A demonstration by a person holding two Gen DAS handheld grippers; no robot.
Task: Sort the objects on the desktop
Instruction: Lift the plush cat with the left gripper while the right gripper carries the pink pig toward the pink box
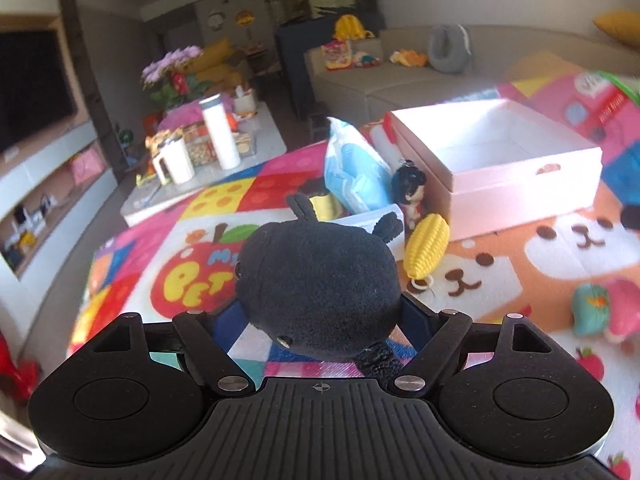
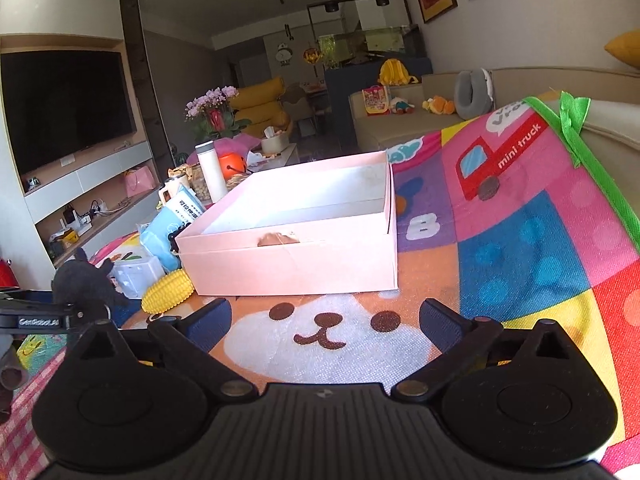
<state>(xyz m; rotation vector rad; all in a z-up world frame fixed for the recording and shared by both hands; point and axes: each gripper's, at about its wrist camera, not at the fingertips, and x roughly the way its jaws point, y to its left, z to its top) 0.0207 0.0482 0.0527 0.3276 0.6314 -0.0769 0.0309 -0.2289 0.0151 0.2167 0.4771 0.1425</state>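
Observation:
A black plush toy with small ears fills the middle of the left wrist view. My left gripper is shut on it, the blue pads pressing its sides. In the right wrist view the same plush shows at the far left, raised off the mat. An open pink box stands on the colourful play mat, its inside empty as far as I can see. My right gripper hangs open over the bear face printed on the mat, just in front of the box, with nothing between its fingers.
Left of the box lie a yellow knitted corn, a small doll figure, a blue tissue pack and a white packet. A teal and pink toy lies at the right. Beyond the mat's edge stands a cluttered coffee table.

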